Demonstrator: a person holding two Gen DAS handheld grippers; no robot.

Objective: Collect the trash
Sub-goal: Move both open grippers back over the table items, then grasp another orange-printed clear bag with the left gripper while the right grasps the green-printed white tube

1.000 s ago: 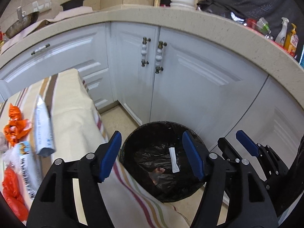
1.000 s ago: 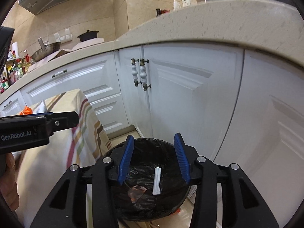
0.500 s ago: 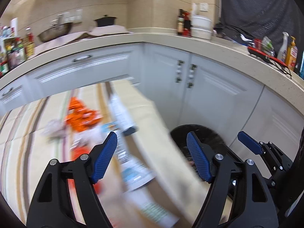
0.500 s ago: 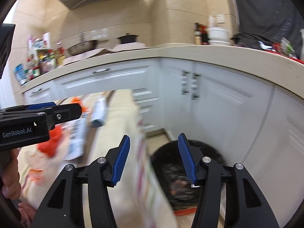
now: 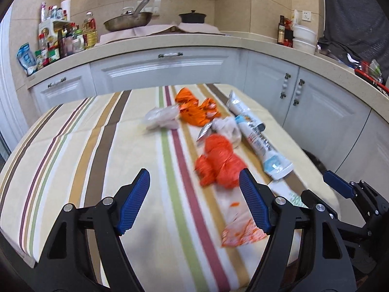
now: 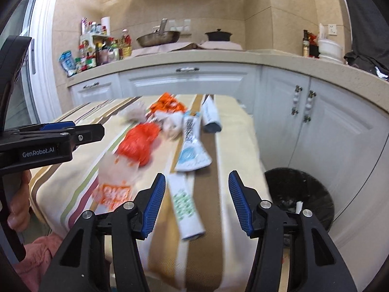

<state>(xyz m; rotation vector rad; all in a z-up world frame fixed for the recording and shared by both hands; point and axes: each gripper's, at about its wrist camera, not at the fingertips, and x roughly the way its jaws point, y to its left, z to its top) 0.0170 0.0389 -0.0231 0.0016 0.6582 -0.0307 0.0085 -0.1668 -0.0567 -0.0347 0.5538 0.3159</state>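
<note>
Trash lies on a striped tablecloth [image 5: 73, 146]: a crumpled orange bag [image 5: 218, 163], an orange wrapper [image 5: 197, 109], a clear plastic bag [image 5: 161, 119], a white-blue tube pack [image 5: 262, 146], a second white tube [image 5: 239, 105] and a flat orange-printed wrapper [image 5: 243, 233]. A white-green packet [image 6: 186, 206] lies just ahead of my right gripper [image 6: 194, 206], which is open and empty. My left gripper [image 5: 194, 202] is open and empty above the near table, short of the orange bag. The black-lined bin [image 6: 299, 194] stands on the floor right of the table.
White cabinets [image 5: 165, 70] and a beige counter [image 5: 170, 41] wrap around the back and right. A pan, a pot and bottles stand on the counter. The left gripper body [image 6: 48, 143] shows at the left of the right wrist view.
Both grippers have swung left from over the bin to face the table with the trash. Both stayed open and empty.
</note>
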